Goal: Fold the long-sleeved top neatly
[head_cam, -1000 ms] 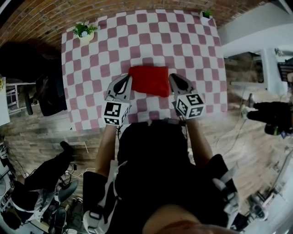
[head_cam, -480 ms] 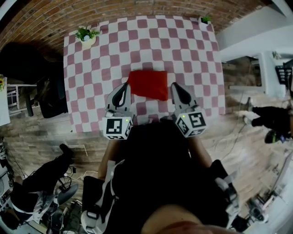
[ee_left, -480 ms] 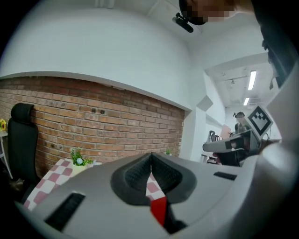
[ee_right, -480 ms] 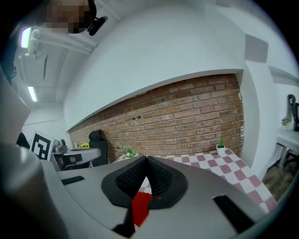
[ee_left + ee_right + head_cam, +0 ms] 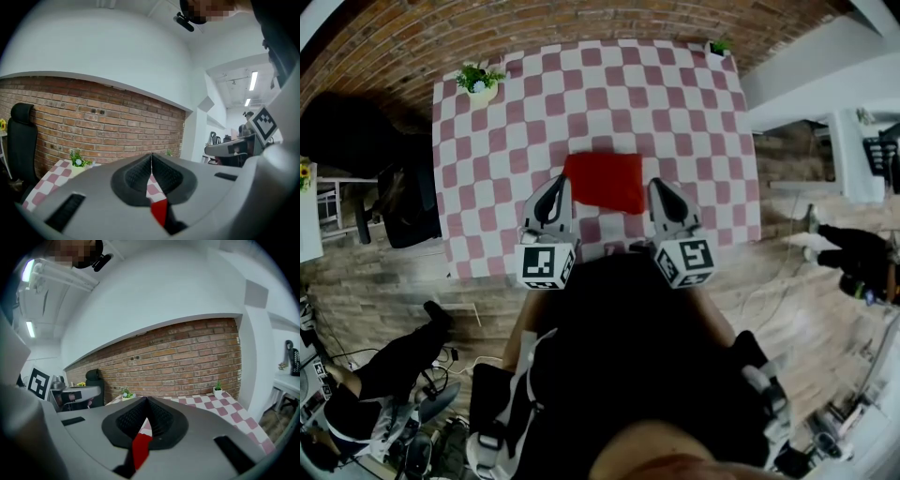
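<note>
**A:** Where's the top now?

**B:** The red top (image 5: 603, 183) lies folded into a small rectangle on the checked table (image 5: 675, 103), toward the person's edge.

**A:** And the tongs?

**B:** The left gripper (image 5: 559, 182) is at its 8 o'clock and the right gripper (image 5: 657, 184) at its 4 o'clock. Both are closed on nothing.

**A:** Which step, then?

**B:** The folding looks finished. At most, the next move is to square up a stray edge.

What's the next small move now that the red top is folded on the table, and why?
Probably draw both grippers back and leave it. The red top lies as a compact rectangle on the checked tablecloth, while the left gripper and right gripper flank its near corners, jaws together and holding nothing.
</note>
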Demonstrator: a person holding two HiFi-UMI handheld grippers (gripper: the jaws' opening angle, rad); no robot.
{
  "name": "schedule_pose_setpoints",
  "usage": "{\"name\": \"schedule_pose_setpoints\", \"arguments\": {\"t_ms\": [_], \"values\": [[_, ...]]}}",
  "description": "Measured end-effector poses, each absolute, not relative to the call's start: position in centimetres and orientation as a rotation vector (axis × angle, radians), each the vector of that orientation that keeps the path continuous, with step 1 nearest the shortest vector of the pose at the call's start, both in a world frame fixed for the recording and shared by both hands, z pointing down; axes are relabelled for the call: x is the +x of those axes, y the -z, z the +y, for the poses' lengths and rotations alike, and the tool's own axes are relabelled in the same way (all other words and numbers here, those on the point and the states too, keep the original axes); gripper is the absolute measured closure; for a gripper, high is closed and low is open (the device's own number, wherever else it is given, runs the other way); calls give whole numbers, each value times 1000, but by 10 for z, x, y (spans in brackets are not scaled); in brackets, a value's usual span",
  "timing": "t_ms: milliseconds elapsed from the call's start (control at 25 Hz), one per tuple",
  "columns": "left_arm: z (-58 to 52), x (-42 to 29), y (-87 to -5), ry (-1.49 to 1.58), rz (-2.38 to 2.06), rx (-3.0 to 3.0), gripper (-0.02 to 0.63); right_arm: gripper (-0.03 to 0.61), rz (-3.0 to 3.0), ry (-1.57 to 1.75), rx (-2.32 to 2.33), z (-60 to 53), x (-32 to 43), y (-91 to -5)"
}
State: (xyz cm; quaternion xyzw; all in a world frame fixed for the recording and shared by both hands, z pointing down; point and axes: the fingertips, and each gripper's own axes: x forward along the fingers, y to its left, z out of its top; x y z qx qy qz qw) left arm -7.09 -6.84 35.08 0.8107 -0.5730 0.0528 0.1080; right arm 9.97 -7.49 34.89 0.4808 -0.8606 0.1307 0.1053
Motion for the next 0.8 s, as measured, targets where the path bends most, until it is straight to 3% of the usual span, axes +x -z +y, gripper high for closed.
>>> {"name": "schedule_pose_setpoints", "arguments": {"t_ms": [800], "values": [[-64, -80, -356, -163, -1708, 2347, 606, 569, -2539, -358, 1426, -73, 103, -346]]}}
